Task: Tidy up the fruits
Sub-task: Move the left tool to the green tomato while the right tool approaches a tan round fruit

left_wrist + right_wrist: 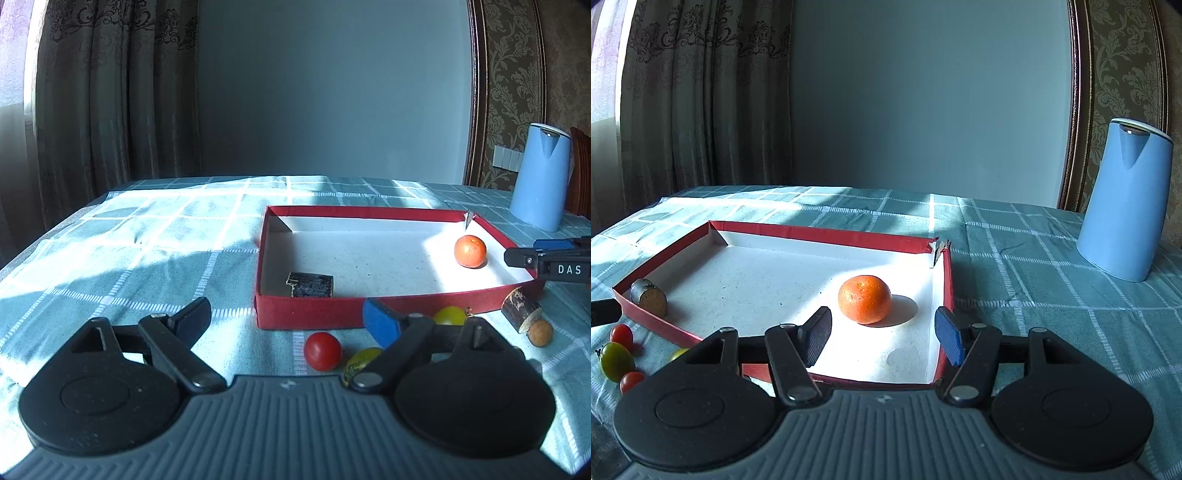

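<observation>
**Orange alone in the red tray, small fruits outside it**

Sunlit teal checked cloth covers the tabletop (166, 236), with curtains and a grey wall behind. On it sits a shallow red tray (827, 236) with a white floor and a torn far right corner. One orange (864, 299), round, dimpled and brightly lit, lies inside near the tray's right wall, casting a shadow. A dark wooden block (309, 284) rests in the tray's near left corner.

Outside the tray's near wall lie a glossy red cherry tomato (322, 350), two yellow-green ones (449, 315), a short log piece (521, 309) and a small brown nut-like fruit (540, 332). A blue kettle (1126, 199) stands toward the tabletop's far right edge.

Left tongs (291, 317) gape wide with nothing between them. Right tongs (882, 334) stand parted over the tray's near wall, also holding nothing.
</observation>
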Available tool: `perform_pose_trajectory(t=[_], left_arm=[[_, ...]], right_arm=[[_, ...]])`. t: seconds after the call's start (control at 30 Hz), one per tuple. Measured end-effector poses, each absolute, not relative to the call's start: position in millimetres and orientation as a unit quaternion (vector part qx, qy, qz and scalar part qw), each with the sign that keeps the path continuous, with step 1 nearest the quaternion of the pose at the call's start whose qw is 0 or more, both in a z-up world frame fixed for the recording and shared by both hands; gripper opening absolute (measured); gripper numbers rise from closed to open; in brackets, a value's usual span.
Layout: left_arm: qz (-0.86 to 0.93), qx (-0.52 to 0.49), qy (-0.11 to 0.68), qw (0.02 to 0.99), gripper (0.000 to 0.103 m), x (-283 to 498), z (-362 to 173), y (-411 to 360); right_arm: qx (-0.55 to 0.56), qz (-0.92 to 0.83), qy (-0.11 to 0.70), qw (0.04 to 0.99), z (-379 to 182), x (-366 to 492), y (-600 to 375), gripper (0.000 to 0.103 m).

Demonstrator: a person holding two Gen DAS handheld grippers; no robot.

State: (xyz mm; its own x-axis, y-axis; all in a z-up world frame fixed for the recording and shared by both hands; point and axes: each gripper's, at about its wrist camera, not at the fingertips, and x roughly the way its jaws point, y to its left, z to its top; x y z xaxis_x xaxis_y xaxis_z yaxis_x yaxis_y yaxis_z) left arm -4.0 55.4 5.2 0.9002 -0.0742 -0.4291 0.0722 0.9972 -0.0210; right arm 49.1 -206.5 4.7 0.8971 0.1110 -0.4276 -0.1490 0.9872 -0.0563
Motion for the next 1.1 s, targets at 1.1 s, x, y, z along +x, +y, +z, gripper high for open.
perform_pose_trajectory(t=[1.1], left_arm=[[-0.152, 0.034, 0.264, 0.952, 0.066, -21.1, -4.7, 33.7]], right_arm=[[-0.054, 0.048, 0.193, 0.978, -1.1, -7.9, -225.7, 0.061]])
